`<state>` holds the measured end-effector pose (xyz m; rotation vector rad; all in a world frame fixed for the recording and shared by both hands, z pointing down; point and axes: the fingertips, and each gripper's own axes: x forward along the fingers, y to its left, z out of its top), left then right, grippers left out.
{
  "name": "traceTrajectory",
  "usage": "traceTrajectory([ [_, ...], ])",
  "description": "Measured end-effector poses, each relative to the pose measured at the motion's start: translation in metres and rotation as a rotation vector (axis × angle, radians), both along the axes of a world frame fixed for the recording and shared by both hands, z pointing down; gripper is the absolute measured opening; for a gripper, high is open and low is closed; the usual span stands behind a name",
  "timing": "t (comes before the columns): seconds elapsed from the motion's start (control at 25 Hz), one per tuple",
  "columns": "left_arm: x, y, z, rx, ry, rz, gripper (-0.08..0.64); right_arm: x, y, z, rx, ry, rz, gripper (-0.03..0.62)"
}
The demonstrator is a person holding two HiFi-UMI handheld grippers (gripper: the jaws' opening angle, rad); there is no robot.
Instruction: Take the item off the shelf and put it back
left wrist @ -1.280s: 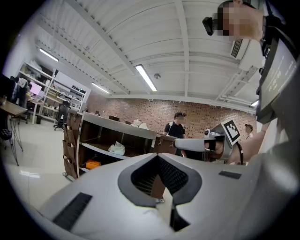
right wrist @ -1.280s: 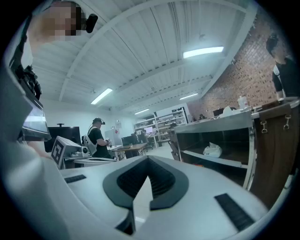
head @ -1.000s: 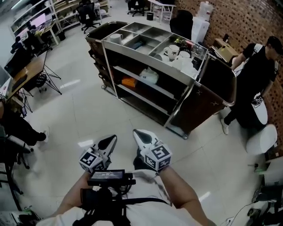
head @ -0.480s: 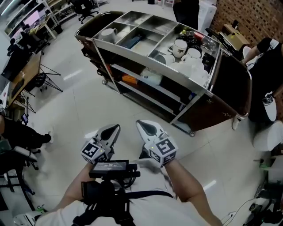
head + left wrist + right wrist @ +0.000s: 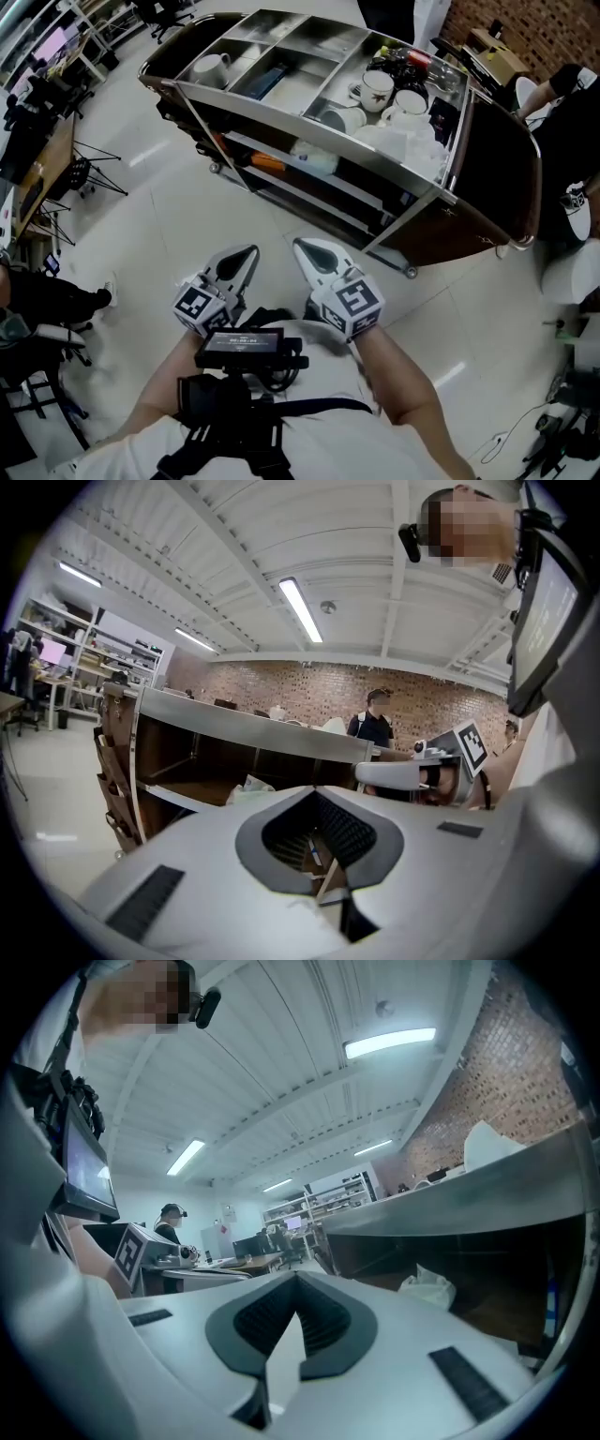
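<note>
With my left claw (image 5: 247,257) and right claw (image 5: 305,248) both pressed together and empty, the white bag (image 5: 314,157) lies straight ahead on the cart's (image 5: 497,178) middle shelf (image 5: 352,187), likely nearer the right claw.

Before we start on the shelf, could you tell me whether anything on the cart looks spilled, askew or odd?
Nothing stands out. The mugs appear upright in the top compartments of the cart, the white bag and orange item lie on its middle shelf, and no spill shows.
</note>
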<state>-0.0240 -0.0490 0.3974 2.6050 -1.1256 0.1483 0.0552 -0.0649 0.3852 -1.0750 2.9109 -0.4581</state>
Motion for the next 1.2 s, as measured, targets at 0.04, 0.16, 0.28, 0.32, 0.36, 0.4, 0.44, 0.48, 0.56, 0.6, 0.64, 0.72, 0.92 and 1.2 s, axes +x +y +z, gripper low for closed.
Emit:
traceTrajectory([
  [0.04, 0.0, -0.003, 0.002, 0.001, 0.002, 0.007, 0.006, 0.0, -0.002, 0.0, 0.001, 0.003, 0.006, 0.008],
  [0.16, 0.003, -0.01, 0.003, 0.0, 0.009, 0.041, 0.006, -0.003, -0.006, -0.001, 0.0, 0.006, 0.03, 0.008],
  [0.28, 0.008, -0.016, -0.001, -0.013, 0.019, 0.078, 0.006, -0.006, -0.011, -0.003, -0.006, 0.01, 0.056, 0.008],
  [0.32, 0.008, -0.019, -0.001, -0.013, 0.022, 0.09, 0.006, -0.006, -0.012, -0.004, -0.01, 0.011, 0.065, 0.008],
  [0.36, 0.008, -0.022, -0.001, -0.011, 0.024, 0.104, 0.006, -0.007, -0.013, -0.004, -0.013, 0.012, 0.074, 0.008],
  [0.4, 0.007, -0.025, 0.001, -0.006, 0.022, 0.117, 0.006, -0.007, -0.015, -0.004, -0.017, 0.013, 0.083, 0.008],
  [0.44, 0.006, -0.028, 0.002, -0.002, 0.017, 0.128, 0.006, -0.007, -0.018, -0.003, -0.021, 0.016, 0.092, 0.008],
  [0.48, 0.005, -0.031, 0.003, -0.001, 0.014, 0.136, 0.006, -0.007, -0.02, -0.002, -0.025, 0.019, 0.101, 0.008],
  [0.56, 0.002, -0.034, 0.008, -0.009, 0.015, 0.15, 0.006, -0.008, -0.023, -0.001, -0.034, 0.017, 0.115, 0.008],
  [0.6, 0.002, -0.035, 0.008, -0.022, 0.013, 0.156, 0.006, -0.009, -0.025, -0.001, -0.036, 0.012, 0.122, 0.008],
  [0.64, 0.003, -0.037, 0.006, -0.035, 0.008, 0.161, 0.006, -0.01, -0.028, -0.001, -0.035, 0.006, 0.128, 0.008],
  [0.72, 0.008, -0.044, 0.003, -0.039, -0.002, 0.178, 0.006, -0.011, -0.036, -0.003, -0.027, -0.001, 0.136, 0.008],
  [0.92, 0.014, -0.052, -0.002, -0.012, 0.008, 0.209, 0.006, -0.015, -0.042, -0.003, -0.021, 0.0, 0.149, 0.008],
  [1.2, 0.009, -0.058, -0.003, -0.004, 0.01, 0.22, 0.006, -0.021, -0.046, -0.001, -0.028, 0.014, 0.149, 0.008],
])
